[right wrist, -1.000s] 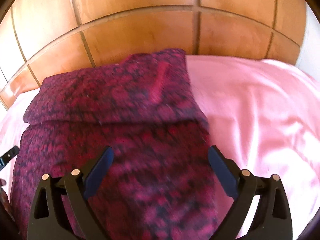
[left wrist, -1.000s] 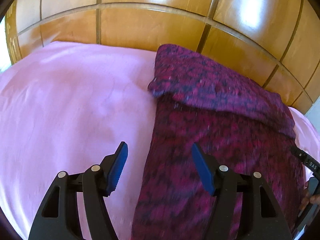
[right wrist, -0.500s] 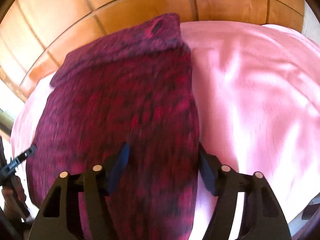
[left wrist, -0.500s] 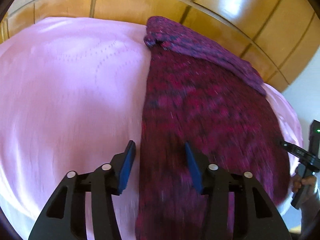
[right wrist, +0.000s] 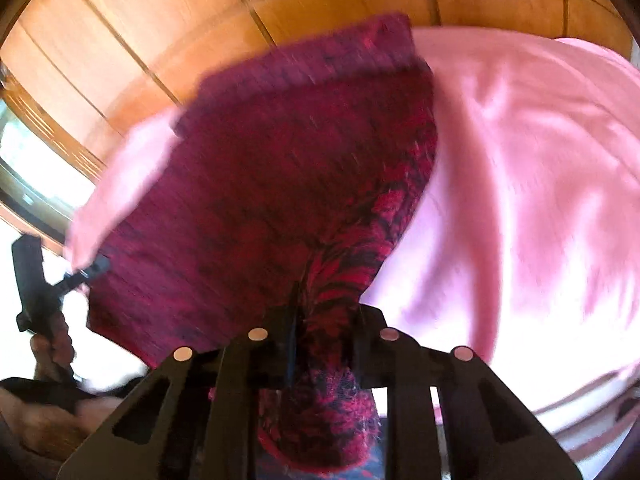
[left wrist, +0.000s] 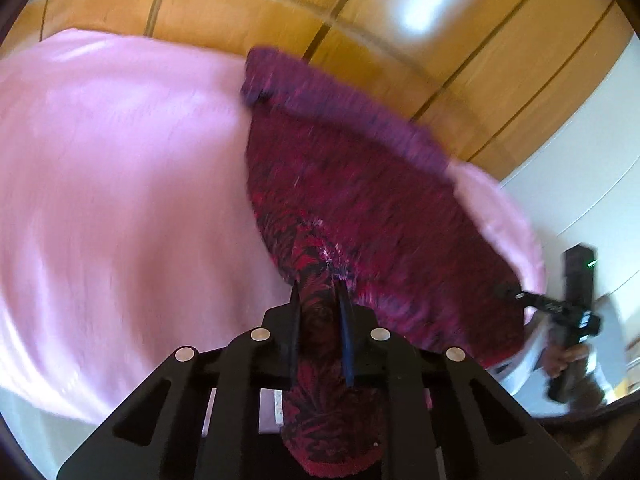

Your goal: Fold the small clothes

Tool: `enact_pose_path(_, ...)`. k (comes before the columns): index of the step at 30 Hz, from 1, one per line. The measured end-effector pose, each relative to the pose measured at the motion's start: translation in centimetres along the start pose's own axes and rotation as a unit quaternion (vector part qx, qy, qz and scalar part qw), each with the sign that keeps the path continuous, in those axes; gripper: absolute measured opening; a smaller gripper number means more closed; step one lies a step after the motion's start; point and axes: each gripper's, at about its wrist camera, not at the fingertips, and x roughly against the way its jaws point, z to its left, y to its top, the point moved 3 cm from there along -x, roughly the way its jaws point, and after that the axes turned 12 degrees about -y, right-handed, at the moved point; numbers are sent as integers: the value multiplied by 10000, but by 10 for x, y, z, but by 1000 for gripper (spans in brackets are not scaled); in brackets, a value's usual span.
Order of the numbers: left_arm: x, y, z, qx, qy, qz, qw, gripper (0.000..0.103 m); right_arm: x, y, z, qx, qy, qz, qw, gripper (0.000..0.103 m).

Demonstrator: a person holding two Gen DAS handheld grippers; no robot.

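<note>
A dark red and black knit garment (left wrist: pixel 360 200) lies on a pink sheet (left wrist: pixel 120 180), its far end folded over near the wooden wall. My left gripper (left wrist: pixel 318 292) is shut on the garment's near left corner, which bunches between the jaws and hangs below them. My right gripper (right wrist: pixel 320 304) is shut on the near right corner of the same garment (right wrist: pixel 288 168), lifted the same way. Each gripper shows at the edge of the other's view, the right one (left wrist: pixel 560 304) and the left one (right wrist: pixel 52 280).
A wooden panelled wall (left wrist: pixel 360 20) rises right behind the far end of the pink sheet (right wrist: pixel 540 160). A white wall (left wrist: pixel 580 140) stands to the right and a bright window (right wrist: pixel 24 160) to the left. The sheet's near edge drops off below the grippers.
Both grippers went from open above the garment to shut on its near corners. They pulled back to the near edge and lifted that edge off the sheet.
</note>
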Motion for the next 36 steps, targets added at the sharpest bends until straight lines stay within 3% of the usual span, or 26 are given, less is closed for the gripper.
enact_pose_path(3,4,26,-4,70,-373,-343,9987,14,7,29,7,-139,349,-350,9987,19)
enact_pose_path(7,-12,57,1,248,-519,-576,9967,12,-3,64,7,-339,471,-585,9966,18)
enact_pose_path(14,-67,110,37,784,-303,-439,9955,12,-55,123,-14,-869,167,-462,9950,18)
enact_pose_path(19,-99,131,63,1185,-62,-217,9927,12,-78,135,-23,-1049,50,-186,9943,18)
enact_pose_path(22,-105,136,72,1507,-216,-149,9882,18,-78,135,-28,-1175,238,-88,9927,26)
enact_pose_path(24,-97,138,74,1580,-355,-221,9866,25,-75,138,-32,-1307,471,-18,9903,40)
enact_pose_path(25,-92,139,74,1568,-354,-294,9866,38,-73,140,-34,-1366,608,-18,9888,47)
enact_pose_path(26,-84,141,76,1537,-204,-490,9867,61,-67,140,-38,-1464,849,-52,9856,59)
enact_pose_path(27,-70,142,81,1532,47,-850,9845,69,-63,143,-41,-1553,1038,-100,9823,72)
enact_pose_path(31,-34,138,97,1806,-86,-1248,9756,71,-41,142,-51,-1684,1285,-356,9767,78)
enact_pose_path(34,-14,124,101,1633,-87,-1350,9773,74,-29,136,-53,-1615,1244,-479,9778,88)
enact_pose_path(35,-10,117,102,1604,-166,-1320,9780,77,-23,133,-56,-1596,1106,-585,9792,98)
enact_pose_path(36,-7,106,102,1545,-248,-1221,9801,78,-16,130,-63,-1640,967,-750,9788,98)
